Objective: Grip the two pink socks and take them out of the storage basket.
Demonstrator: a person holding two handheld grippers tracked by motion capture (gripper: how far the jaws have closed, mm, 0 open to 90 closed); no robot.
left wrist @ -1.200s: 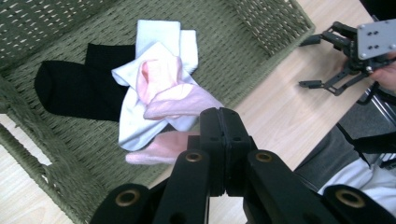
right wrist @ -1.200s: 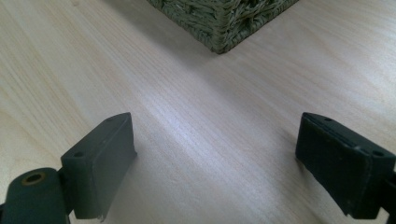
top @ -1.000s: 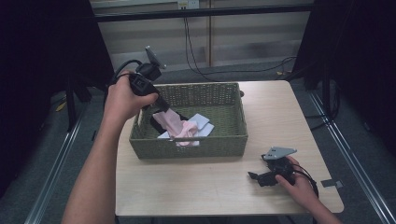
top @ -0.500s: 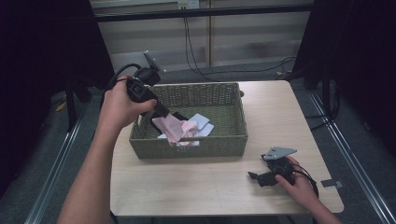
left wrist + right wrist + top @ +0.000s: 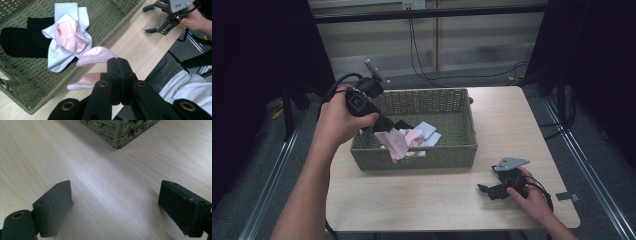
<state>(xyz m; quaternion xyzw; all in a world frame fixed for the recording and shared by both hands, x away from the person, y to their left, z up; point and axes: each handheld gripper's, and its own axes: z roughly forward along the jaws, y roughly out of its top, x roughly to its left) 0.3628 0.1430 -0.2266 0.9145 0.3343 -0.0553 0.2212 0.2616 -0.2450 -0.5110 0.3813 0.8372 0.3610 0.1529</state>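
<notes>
Clamping pink sock (image 5: 96, 55) over basket (image 5: 462, 150): L hand-held gripper (image 5: 117, 65), jaws closed; R hand-held gripper (image 5: 115, 207) open, resting on table (image 5: 100, 170).

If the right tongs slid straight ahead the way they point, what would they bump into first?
Probably the basket. The right tongs lie open on the table, and the basket's corner stands straight ahead with only bare wood between. Depth is hard to judge, so that is a best guess.
</notes>
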